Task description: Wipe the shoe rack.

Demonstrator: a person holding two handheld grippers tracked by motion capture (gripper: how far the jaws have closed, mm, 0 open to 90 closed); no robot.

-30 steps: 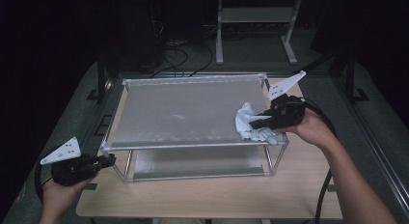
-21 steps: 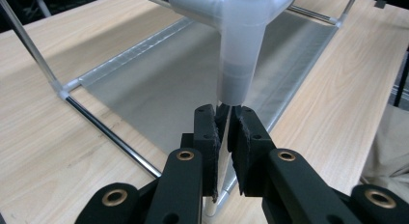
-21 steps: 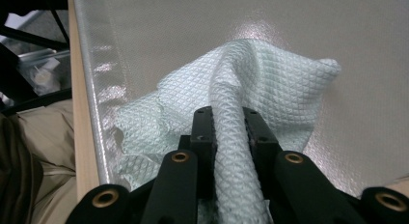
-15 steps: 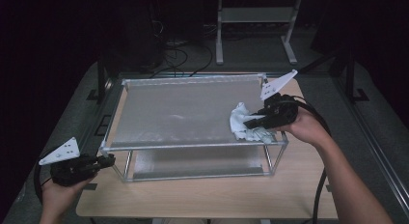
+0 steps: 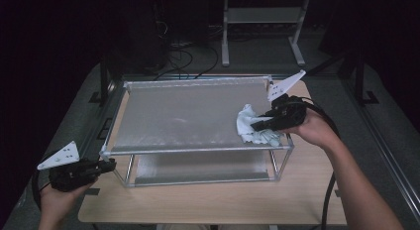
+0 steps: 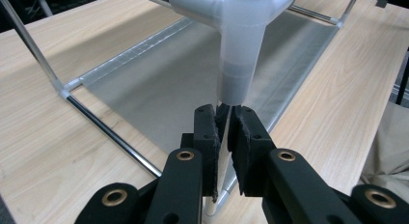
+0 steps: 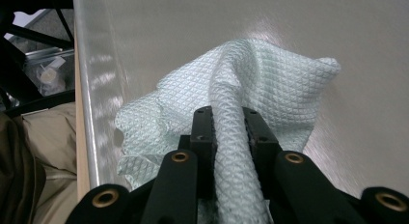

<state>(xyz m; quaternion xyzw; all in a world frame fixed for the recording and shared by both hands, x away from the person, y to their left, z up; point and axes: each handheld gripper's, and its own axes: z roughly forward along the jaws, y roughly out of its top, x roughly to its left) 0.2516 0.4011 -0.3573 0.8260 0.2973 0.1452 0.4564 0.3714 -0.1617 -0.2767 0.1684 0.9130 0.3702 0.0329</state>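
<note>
To wipe well, I keep my left gripper [image 6: 223, 137] pinching the rack's [image 5: 198, 149] near-left leg [image 6: 219, 180] so the frame stays put, while my right gripper [image 7: 230, 132] presses the cloth [image 7: 241, 84] flat across the shelf [image 7: 366, 50]. A fold of cloth lies clamped between the right jaws, bunched beyond them near the shelf's right edge.
</note>
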